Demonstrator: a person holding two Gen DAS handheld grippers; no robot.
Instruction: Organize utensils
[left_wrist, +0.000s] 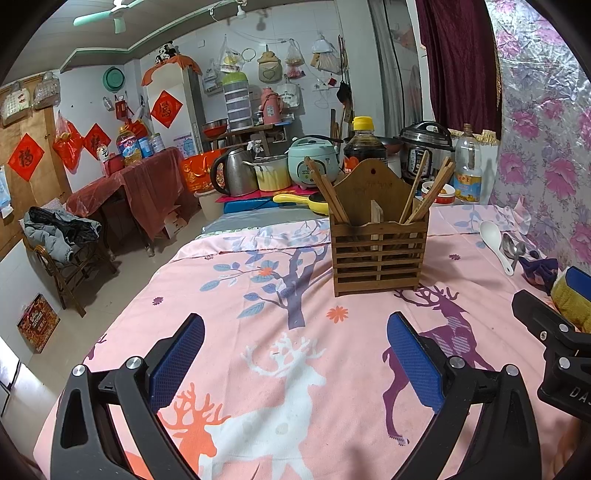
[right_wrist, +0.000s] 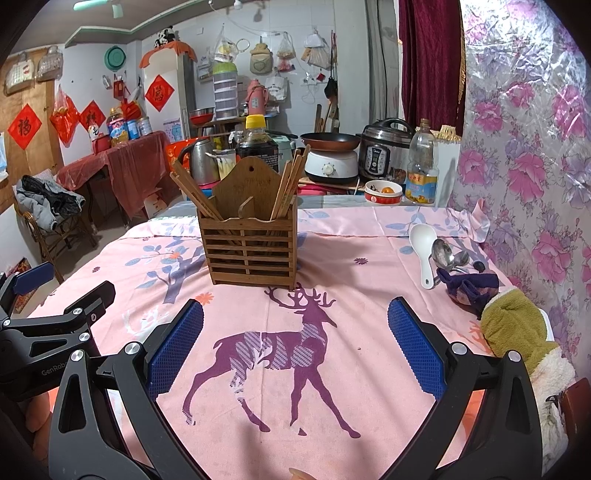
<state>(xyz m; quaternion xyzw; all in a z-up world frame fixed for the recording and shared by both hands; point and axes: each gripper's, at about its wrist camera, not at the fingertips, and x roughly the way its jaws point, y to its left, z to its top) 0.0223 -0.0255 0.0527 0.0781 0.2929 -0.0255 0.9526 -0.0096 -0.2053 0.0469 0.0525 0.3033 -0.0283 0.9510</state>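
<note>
Left wrist view: left gripper (left_wrist: 295, 363) above pink tablecloth (left_wrist: 229, 295), jaws wide, empty; wooden utensil holder (left_wrist: 378, 254) with chopsticks (left_wrist: 328, 192) ahead.

Right wrist view: right gripper (right_wrist: 295, 349) likewise wide, empty; white spoon (right_wrist: 424, 251) and metal spoons (right_wrist: 445, 254) lying right of holder.

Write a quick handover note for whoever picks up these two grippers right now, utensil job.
Left gripper: open, empty, low over the cloth.
Right gripper: open, empty, same.
Holder stands mid-table; chopsticks already in both outer slots.
Loose at the right edge by the wall: white spoon and metal spoons lying together, handles partly under a purple cloth.
Left to do: spoons into the holder, probably with the right gripper, which is nearer.
</note>
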